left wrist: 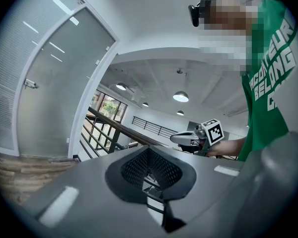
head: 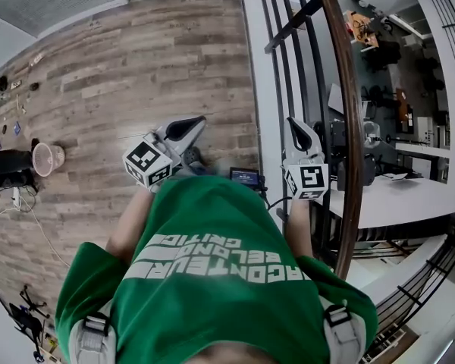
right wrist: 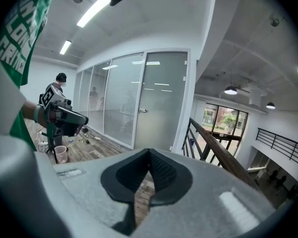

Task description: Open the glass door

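Observation:
The frosted glass door (left wrist: pixel 59 83) stands shut in its white frame, with a small metal handle (left wrist: pixel 31 84) on its left side. In the right gripper view the same door (right wrist: pixel 161 100) is ahead, across the wood floor, its handle (right wrist: pixel 143 111) at mid height. Both grippers are held out in front of the person, well away from the door. My left gripper (head: pixel 196 120) (left wrist: pixel 149 150) is shut with nothing in it. My right gripper (head: pixel 291 120) (right wrist: pixel 149 151) is shut and empty too, and sits next to the railing.
A railing with a wooden handrail (head: pixel 349 127) and dark bars runs along the right, with a lower floor beyond it. A pink cup (head: pixel 48 158) and small clutter lie on the wood floor at left. Another person (right wrist: pixel 58 86) stands by the glass wall.

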`<state>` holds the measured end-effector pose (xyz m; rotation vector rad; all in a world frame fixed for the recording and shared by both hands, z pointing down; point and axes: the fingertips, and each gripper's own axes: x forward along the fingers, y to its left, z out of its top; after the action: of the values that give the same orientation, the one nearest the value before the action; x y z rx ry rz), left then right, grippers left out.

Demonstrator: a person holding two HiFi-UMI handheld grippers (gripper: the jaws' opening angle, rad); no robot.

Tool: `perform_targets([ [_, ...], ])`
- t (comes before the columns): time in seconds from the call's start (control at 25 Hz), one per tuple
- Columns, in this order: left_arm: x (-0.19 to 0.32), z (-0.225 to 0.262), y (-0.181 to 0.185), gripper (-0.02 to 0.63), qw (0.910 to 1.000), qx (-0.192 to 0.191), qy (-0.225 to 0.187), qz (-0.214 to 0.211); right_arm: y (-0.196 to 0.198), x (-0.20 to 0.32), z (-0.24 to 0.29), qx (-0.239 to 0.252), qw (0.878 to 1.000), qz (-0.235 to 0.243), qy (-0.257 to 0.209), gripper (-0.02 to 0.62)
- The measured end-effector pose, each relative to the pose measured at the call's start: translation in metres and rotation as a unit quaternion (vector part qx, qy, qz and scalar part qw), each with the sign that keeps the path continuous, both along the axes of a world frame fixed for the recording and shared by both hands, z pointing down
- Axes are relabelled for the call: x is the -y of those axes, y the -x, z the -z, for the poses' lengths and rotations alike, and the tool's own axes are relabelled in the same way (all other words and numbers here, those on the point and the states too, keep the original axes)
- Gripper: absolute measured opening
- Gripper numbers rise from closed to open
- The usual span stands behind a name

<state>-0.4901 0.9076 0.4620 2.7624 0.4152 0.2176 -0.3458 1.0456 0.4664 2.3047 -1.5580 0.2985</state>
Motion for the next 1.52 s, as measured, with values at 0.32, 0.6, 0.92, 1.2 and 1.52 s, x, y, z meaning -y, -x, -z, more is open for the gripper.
perform_targets([
  [0.32,0.022,-0.006,-0.028,0.015,0.9994,0.016,-0.010,0.028,-0.065,0.018,-0.017,0.027,1.000,-0.003,-0.008,-0.008],
  [0.6,0.063,-0.010,-0.084,0.015,0.9967,0.034,-0.014,0.073,-0.130,0.081,-0.016,0.009,0.998,0.051,-0.017,-0.008],
  [0.92,0.093,0.009,-0.153,0.014,0.9941,0.022,-0.034,0.101,-0.209,0.114,-0.011,0.008,0.997,0.069,-0.021,-0.008],
  [1.2,0.115,0.000,-0.196,0.014,0.9908,0.030,-0.027,0.129,-0.254,0.133,-0.028,0.026,0.996,0.084,-0.011,-0.008],
  [1.52,0.133,-0.047,-0.189,0.014,0.9862,0.025,-0.020,0.162,-0.257,0.156,-0.079,0.032,0.994,0.107,-0.004,-0.008],
])
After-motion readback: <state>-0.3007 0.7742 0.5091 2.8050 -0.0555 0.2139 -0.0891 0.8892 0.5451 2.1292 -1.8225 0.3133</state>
